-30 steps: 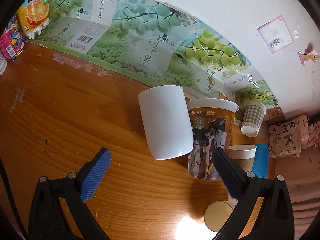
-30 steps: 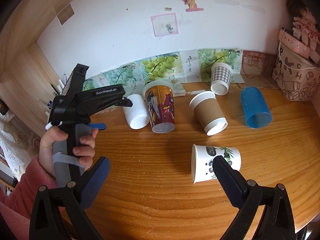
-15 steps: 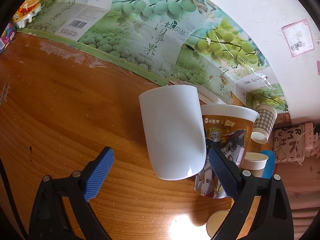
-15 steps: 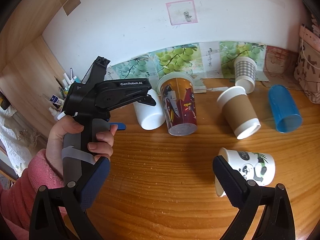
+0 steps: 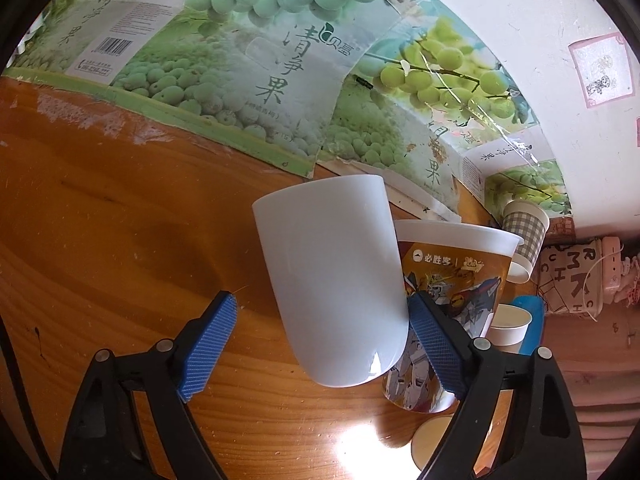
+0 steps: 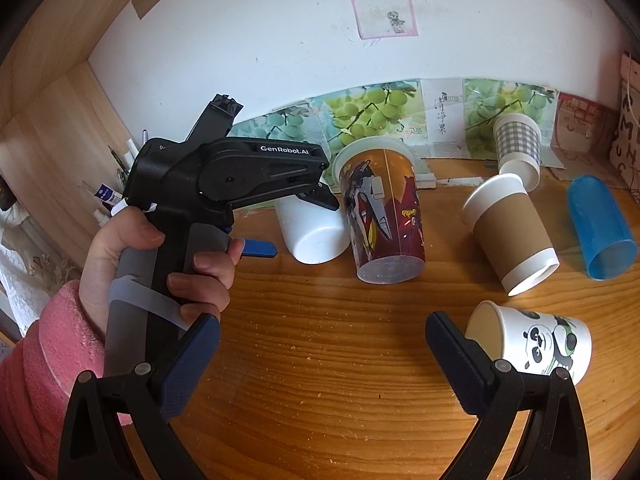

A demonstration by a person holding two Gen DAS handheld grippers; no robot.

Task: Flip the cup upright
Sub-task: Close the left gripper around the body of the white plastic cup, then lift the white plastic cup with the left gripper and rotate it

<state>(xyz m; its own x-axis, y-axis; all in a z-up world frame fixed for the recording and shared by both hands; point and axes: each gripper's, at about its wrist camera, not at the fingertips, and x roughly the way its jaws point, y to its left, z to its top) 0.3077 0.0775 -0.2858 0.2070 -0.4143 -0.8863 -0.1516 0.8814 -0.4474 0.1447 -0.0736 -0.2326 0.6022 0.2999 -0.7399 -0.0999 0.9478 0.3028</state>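
Observation:
A plain white cup lies on its side on the wooden table, its closed bottom towards me; it also shows in the right wrist view. My left gripper is open, its blue pads on either side of the cup's bottom end, the right pad close to it. The left gripper body is held by a hand in a pink sleeve. My right gripper is open and empty above the table's near part.
A printed orange cup lies against the white cup's right side. A brown-sleeved cup, a checked cup, a blue cup and a panda cup lie tipped on the right. Grape-printed cardboard lines the back wall.
My left gripper has moved forward until its open pads flank the white cup's bottom. The right gripper has shifted forward and left, staying open.

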